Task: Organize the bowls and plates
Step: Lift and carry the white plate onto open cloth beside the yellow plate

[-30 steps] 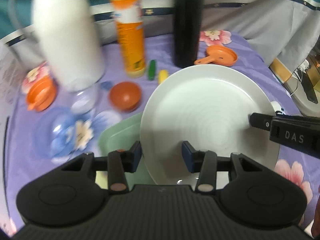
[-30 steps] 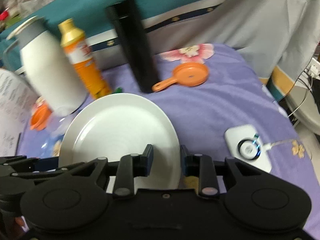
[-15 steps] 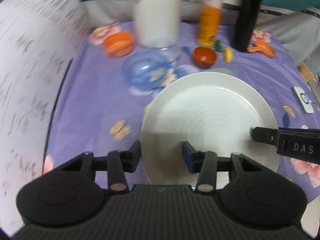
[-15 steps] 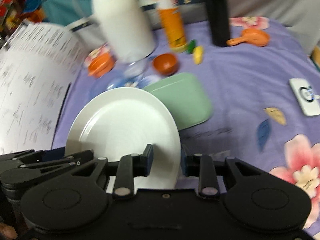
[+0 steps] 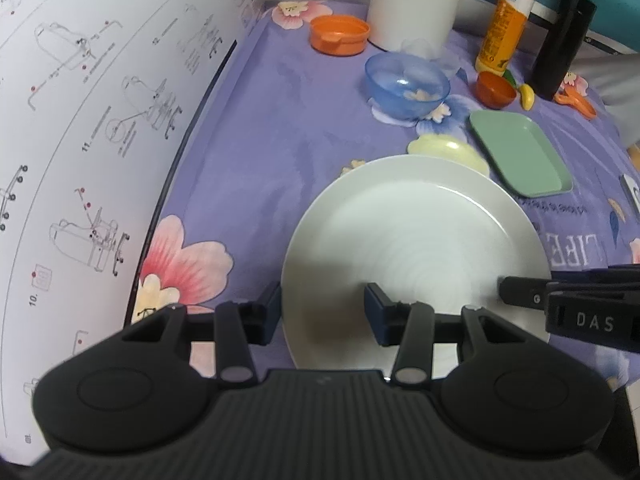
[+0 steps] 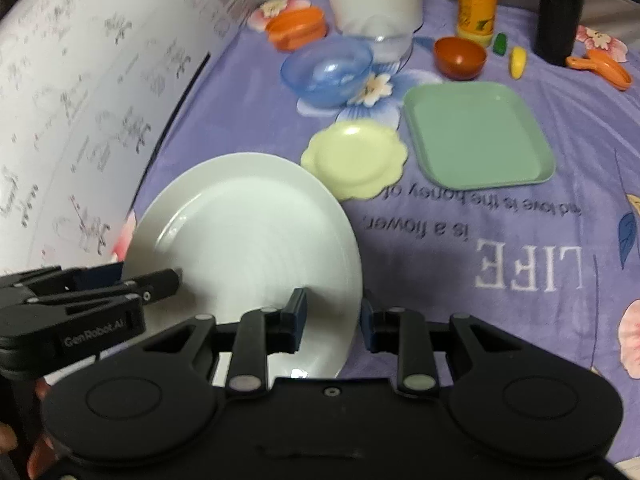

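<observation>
The left gripper (image 5: 322, 312) grips the near rim of the white plate (image 5: 416, 248), one finger (image 5: 269, 312) outside the rim and the other over the plate's face. The right gripper (image 6: 332, 316) clamps the opposite edge of the same plate (image 6: 248, 236), its fingers astride the rim, so the plate hangs between both grippers above the purple flowered cloth (image 6: 500, 220). Just beyond the plate lies a small pale yellow scalloped dish (image 6: 355, 158), and beside that a green rectangular tray (image 6: 478, 136). Farther back sit a blue bowl (image 6: 328, 68), a small dark orange bowl (image 6: 460, 58) and an orange bowl (image 5: 339, 34). Behind them stand a white jug (image 5: 416, 4), an orange bottle (image 5: 506, 28) and a black flask (image 5: 560, 44). A large printed instruction sheet (image 5: 88, 120) rises along the left side.
</observation>
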### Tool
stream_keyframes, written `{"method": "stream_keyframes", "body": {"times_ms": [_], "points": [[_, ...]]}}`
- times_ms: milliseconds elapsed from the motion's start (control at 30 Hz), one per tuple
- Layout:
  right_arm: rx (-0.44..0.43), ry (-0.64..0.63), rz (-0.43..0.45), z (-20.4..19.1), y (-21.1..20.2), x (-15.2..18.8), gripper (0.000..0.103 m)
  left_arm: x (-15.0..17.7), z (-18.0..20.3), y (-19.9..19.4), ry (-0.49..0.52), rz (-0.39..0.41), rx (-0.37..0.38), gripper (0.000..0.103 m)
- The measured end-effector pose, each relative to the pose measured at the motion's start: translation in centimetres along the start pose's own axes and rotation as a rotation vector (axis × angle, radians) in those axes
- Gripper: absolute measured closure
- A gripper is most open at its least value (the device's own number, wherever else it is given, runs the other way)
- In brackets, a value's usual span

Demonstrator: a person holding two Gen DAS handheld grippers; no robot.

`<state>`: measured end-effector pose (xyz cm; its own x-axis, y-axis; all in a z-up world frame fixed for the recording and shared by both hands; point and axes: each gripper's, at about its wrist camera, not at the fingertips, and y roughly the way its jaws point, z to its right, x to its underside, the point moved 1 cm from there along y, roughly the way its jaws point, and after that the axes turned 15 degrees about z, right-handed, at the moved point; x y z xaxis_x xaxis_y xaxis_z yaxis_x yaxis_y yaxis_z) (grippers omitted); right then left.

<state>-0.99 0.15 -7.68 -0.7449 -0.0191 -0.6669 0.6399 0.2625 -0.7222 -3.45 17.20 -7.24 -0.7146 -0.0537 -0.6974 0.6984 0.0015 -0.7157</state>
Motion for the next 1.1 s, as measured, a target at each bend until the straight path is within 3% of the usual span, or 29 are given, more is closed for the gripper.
{"method": "stream_keyframes", "body": {"times_ms": [367, 467, 500, 533, 567, 600, 667, 733, 800, 1100], "points": [[0.035, -0.076, -0.088, -2.0, 2.5, 1.8, 0.072, 2.2, -1.5, 2.7, -0.024, -0.046, 0.011, 0.059], [0.041, -0.084, -0.093, -2.0, 2.9, 2.0, 0.071, 2.6, -1.2, 3.0, -0.014, -0.046, 0.021, 0.048], [0.037, -0.086, -0.09, -2.0, 2.9, 2.1, 0.065, 2.7, -1.1, 3.1, -0.012, -0.044, 0.023, 0.046], [0.035, -0.09, -0.089, -2.1, 2.8, 2.0, 0.052, 2.8, -1.0, 3.1, -0.012, -0.046, 0.029, 0.04], [0.036, -0.092, -0.086, -2.0, 2.8, 2.1, 0.043, 2.8, -0.9, 3.2, -0.015, -0.047, 0.034, 0.03], [0.037, -0.093, -0.081, -1.9, 2.7, 2.1, 0.027, 2.9, -0.8, 3.1, -0.019, -0.042, 0.032, 0.027], [0.045, -0.094, -0.068, -1.4, 2.8, 1.9, 0.019, 2.8, -0.9, 3.0, -0.017, -0.021, 0.004, 0.01], [0.041, -0.068, -0.064, -0.6, 2.7, 1.5, 0.006, 2.6, -1.2, 2.7, -0.029, -0.003, -0.006, 0.002], [0.03, -0.033, -0.054, 0.2, 2.5, 1.2, 0.001, 2.2, -1.6, 2.3, -0.053, 0.016, -0.003, 0.001], [0.062, 0.019, 0.047, 4.5, -0.5, 0.4, 0.0, -0.2, -0.8, 1.1, -0.076, 0.092, -0.003, 0.0]]}}
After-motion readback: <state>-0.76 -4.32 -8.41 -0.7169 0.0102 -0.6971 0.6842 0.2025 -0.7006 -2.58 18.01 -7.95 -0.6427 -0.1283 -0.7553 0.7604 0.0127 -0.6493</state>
